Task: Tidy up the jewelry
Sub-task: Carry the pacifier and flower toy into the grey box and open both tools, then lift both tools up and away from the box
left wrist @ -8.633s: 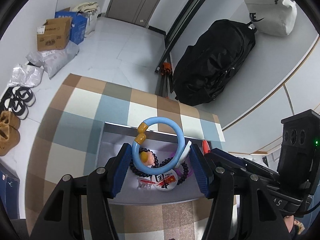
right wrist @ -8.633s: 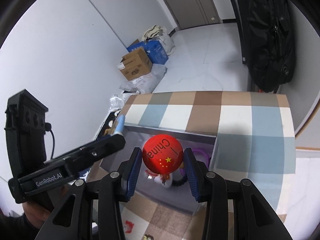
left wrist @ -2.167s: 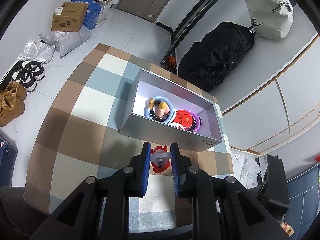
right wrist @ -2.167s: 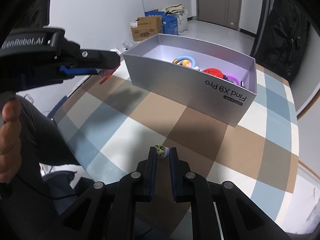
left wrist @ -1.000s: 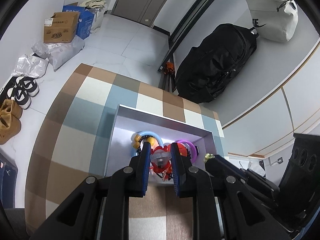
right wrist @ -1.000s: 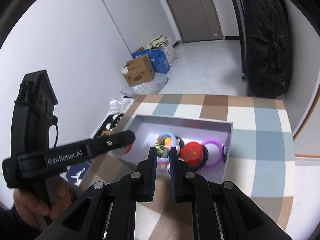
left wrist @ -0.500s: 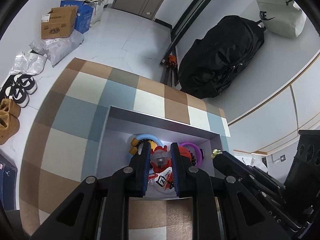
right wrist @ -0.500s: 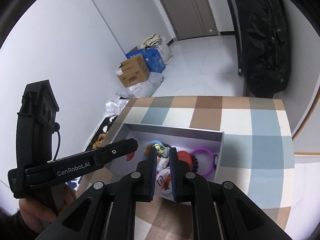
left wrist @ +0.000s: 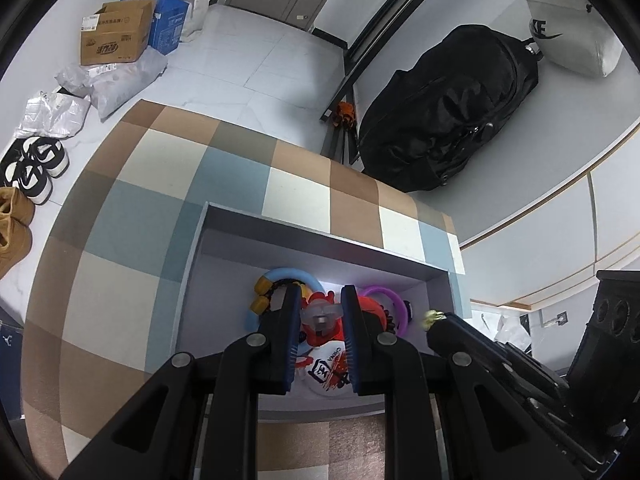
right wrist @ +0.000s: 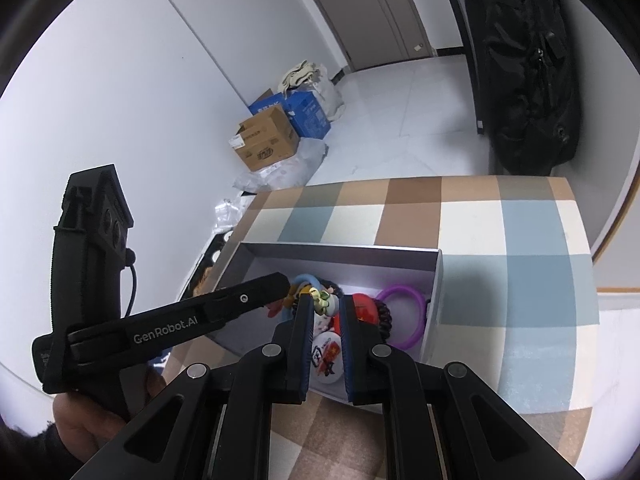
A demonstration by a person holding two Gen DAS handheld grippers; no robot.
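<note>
Holding my left gripper (left wrist: 320,312) clamped on a small clear-and-red charm (left wrist: 320,317) and my right gripper (right wrist: 325,303) clamped on a tiny green-and-cream charm (right wrist: 321,295), I keep both over the open grey cardboard box (left wrist: 320,240) on the checked table (left wrist: 140,208) for release among the stored pieces, judging by the task; only the right view shows my left hand (right wrist: 88,428).

Both tools are matte black plastic with cut-out triangular arms, silver round screw heads at the joints and blue pads lining the fingers. The left tool (right wrist: 280,284) carries white "GenRobot.AI" lettering along its side, a peaked black housing with round lenses, and a thin black cable. The right tool (right wrist: 326,308) has the same build, and a dark sleeve (right wrist: 16,444) shows at the hand (right wrist: 88,428) holding the left one.
</note>
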